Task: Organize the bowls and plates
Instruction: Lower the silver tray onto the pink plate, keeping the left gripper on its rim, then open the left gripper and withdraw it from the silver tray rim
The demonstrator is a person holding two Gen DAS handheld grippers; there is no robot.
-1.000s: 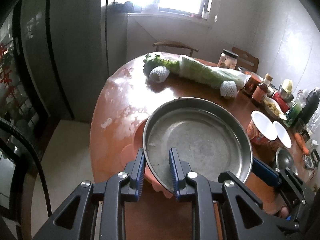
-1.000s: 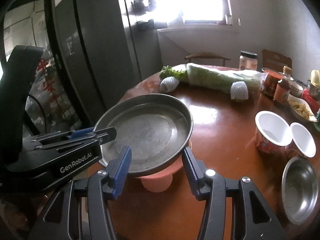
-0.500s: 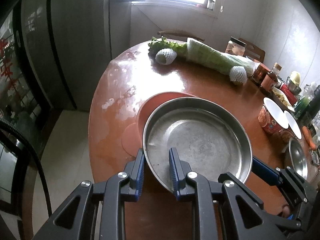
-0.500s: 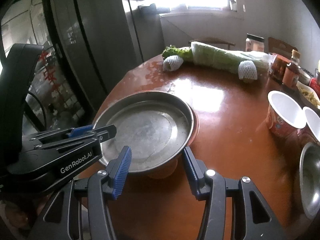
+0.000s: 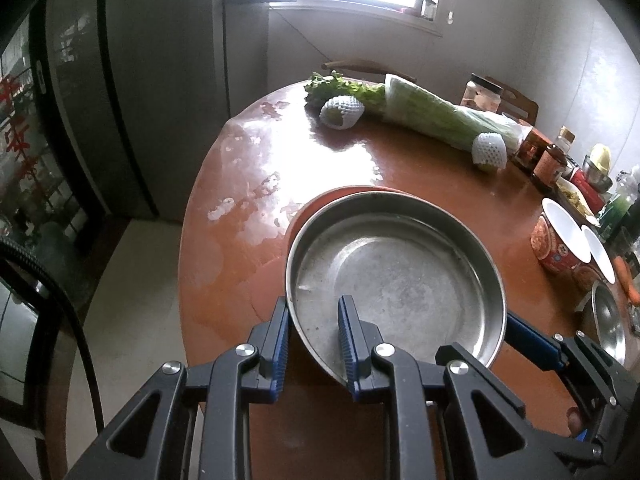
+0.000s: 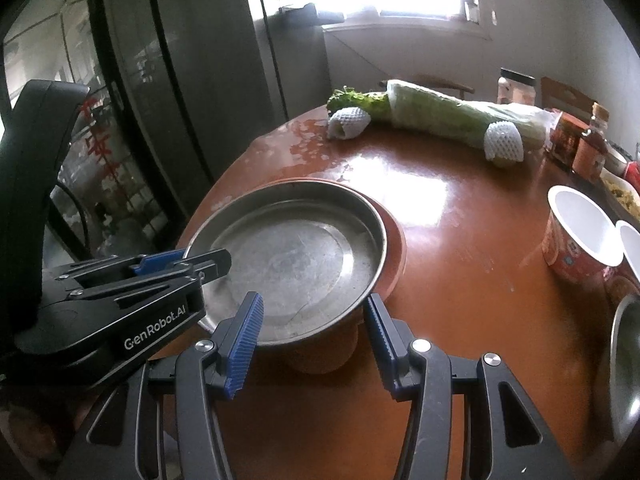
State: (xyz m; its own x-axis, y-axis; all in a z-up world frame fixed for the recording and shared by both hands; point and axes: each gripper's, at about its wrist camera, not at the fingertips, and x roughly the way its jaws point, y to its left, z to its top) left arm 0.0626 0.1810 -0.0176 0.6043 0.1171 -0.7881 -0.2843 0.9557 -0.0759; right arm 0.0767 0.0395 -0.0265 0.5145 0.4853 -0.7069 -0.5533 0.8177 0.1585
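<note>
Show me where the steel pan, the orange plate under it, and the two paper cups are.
steel pan [image 5: 400, 276], left wrist view, bare inner floor.
orange plate [image 6: 396, 248], right wrist view, rim showing past the pan.
paper cups [image 6: 576, 232], right wrist view, nearer cup's white inside.

One steel pan [image 5: 400, 276], one orange plate [image 6: 394, 240], two paper cups [image 5: 560, 236], one steel bowl [image 5: 608, 320], two foam-netted fruits [image 5: 342, 112], one bagged cabbage [image 5: 436, 116], and several jars [image 5: 482, 94] on one desk [image 5: 248, 216].

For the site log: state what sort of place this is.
Most likely a home kitchen or dining room: a round wooden table with bagged greens, sauce jars, paper cups, and a fridge-like cabinet beside it.
</note>
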